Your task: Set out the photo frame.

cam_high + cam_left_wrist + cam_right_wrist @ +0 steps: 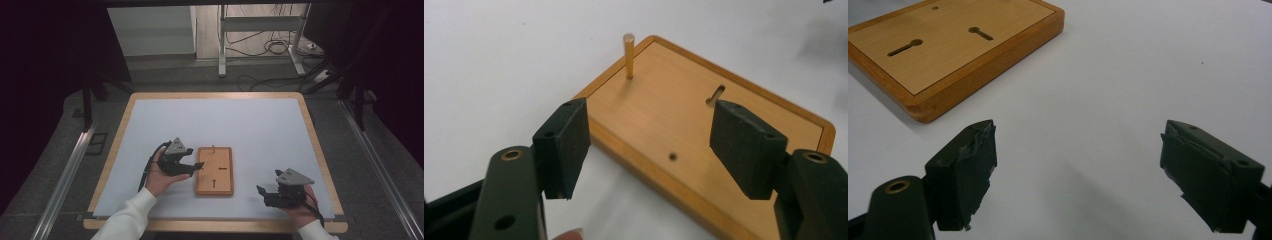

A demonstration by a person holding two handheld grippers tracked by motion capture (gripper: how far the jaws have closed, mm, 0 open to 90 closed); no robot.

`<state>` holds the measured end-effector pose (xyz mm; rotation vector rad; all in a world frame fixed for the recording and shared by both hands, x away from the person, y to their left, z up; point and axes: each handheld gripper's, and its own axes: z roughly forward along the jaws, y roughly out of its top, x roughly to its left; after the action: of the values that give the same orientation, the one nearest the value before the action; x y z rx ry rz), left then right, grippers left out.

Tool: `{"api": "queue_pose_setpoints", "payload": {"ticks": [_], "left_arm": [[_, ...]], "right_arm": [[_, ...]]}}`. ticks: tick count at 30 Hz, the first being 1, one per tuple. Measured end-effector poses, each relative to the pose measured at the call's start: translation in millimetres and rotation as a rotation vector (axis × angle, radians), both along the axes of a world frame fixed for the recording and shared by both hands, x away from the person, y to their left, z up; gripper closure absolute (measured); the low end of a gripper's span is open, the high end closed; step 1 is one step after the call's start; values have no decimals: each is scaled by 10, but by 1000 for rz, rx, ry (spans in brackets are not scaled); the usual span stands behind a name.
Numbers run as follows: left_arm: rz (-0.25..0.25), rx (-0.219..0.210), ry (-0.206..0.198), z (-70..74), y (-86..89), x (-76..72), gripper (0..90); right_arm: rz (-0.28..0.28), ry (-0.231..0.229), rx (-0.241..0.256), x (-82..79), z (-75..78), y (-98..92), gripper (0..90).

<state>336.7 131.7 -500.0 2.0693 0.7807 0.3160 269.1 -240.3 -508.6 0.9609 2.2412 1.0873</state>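
Observation:
A rectangular wooden board (215, 172) lies flat on the white table top (220, 120), near the middle front. A short brass-coloured peg (629, 54) stands upright near one end of it. Keyhole slots (979, 33) and a small hole (672, 156) are cut in its face. My left gripper (195, 170) is open at the board's left edge. In the left gripper view its jaws straddle the board's long edge (651, 145), one pad (569, 142) off the board and the other over it. My right gripper (263, 196) is open over bare table, right of the board (948, 47), holding nothing (1078, 175).
The white surface has a wooden rim (315, 145). Metal rails (67, 170) run along both sides of the table. Beyond the far edge stand a metal frame (222, 40) and loose cables (272, 47) on the floor.

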Motion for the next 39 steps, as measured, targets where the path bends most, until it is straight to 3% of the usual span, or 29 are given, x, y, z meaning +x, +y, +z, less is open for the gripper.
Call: {"api": "queue_pose_setpoints", "payload": {"ticks": [13, 24, 35, 37, 39], "left_arm": [[-38, 24, 9, 57, -279, 353, 363], [-57, 42, 32, -27, -404, 510, 407], [-67, 62, 36, -148, -488, 593, 606], [-73, 72, 22, -147, -480, 583, 621], [-68, 55, 19, -145, -475, 577, 635]], "right_arm": [[4, -3, -5, -24, -4, 8, 152], [10, -4, -10, -26, -4, 12, 152], [6, -2, -13, -24, -7, 3, 152], [5, 1, -15, -25, -8, 2, 152], [7, 2, -18, -25, -8, 1, 152]]}}
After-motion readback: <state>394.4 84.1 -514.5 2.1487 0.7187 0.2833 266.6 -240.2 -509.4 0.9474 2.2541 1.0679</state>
